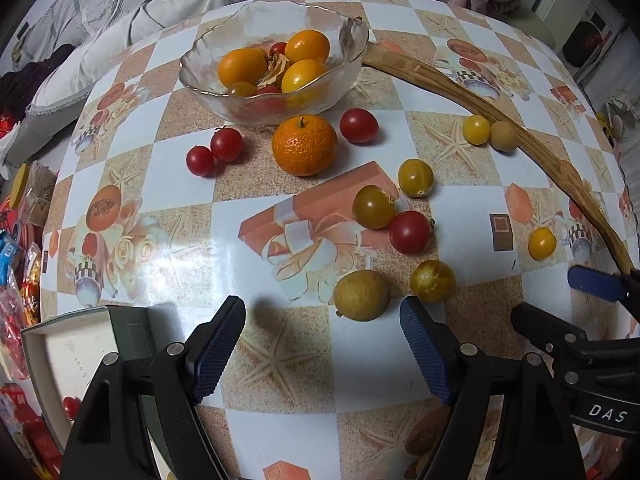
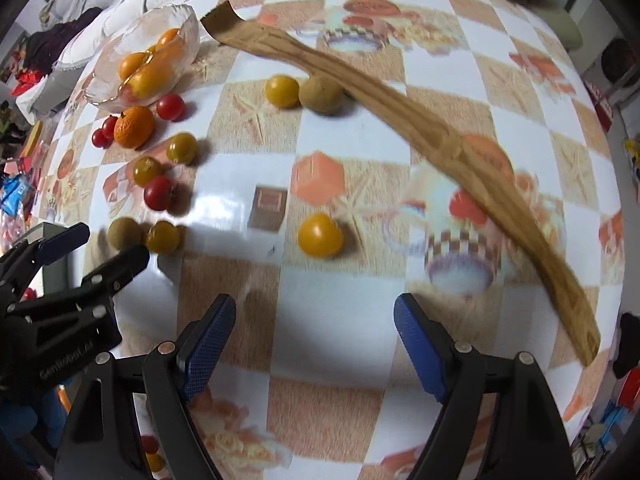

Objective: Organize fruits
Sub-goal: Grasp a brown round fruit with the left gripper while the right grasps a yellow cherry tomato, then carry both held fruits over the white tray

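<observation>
A glass bowl [image 1: 224, 92] at the table's far side holds several orange and red fruits; it also shows in the right wrist view [image 2: 188, 36]. A mandarin [image 1: 304, 145], red tomatoes [image 1: 359, 125] and yellow tomatoes [image 1: 415, 177] lie scattered in front of it. A tan longan [image 1: 362, 295] lies just ahead of my left gripper [image 1: 322, 320], which is open and empty. My right gripper [image 2: 314, 320] is open and empty, with a yellow tomato [image 2: 320, 235] a short way ahead of it. The right gripper also shows in the left wrist view [image 1: 560, 300].
A long curved wooden stick [image 2: 420, 128] lies across the table's right side, with a yellow tomato [image 2: 282, 90] and a longan [image 2: 321, 95] beside it. An open box [image 1: 68, 356] sits at the near left edge. Packets lie beyond the table's left edge.
</observation>
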{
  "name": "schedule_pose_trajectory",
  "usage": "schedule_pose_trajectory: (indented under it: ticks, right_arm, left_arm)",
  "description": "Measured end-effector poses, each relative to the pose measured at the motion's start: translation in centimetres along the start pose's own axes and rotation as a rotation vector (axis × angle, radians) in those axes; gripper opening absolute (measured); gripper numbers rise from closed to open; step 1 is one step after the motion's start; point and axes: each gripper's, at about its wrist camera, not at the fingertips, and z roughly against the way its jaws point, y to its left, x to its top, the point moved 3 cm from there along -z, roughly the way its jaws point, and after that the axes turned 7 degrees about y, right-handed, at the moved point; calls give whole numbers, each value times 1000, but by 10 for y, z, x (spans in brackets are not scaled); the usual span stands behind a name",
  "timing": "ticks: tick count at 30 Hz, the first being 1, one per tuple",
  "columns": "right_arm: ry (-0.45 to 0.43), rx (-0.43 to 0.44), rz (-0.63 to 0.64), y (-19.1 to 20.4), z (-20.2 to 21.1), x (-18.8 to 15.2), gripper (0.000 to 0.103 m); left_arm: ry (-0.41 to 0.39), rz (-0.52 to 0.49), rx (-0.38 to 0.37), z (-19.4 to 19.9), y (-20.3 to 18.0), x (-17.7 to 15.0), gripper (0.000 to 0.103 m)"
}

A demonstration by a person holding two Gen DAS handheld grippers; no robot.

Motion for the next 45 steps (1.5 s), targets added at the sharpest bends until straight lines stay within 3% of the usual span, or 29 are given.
schedule_pose_trajectory:
  ticks: [5,9,11,13,15,18,22,32,45]
  right_arm:
    - [-29,-48,16,6,-2,16,84]
    - [-51,-89,19,9,0,29,64]
    - [-57,-104,28,8,2,33,53]
    - [-64,-101,39,8,4,36,34]
    - [-61,-82,45,11,4,41,23]
    - [-55,-34,27,10,7,38,23]
    - [-56,13,-9,0,18,25,23]
    - [-40,64,-27,-7,32,-17,23]
    - [-33,95,39,35,51,-47,23]
  left_arm:
    - [1,15,10,-5,-5,4,81]
    - [3,19,4,-5,-1,3,78]
    - [-1,11,-14,-4,-4,2,68]
    - [-6,-8,-16,-2,-10,3,59]
    - [-11,-29,-24,0,-17,3,41]
    - [-12,-42,-40,1,-24,5,29]
    - [-5,-11,-102,1,-23,6,29]
    - [-47,12,-141,33,-13,-13,29]
    - [-113,72,-149,83,25,-61,29]
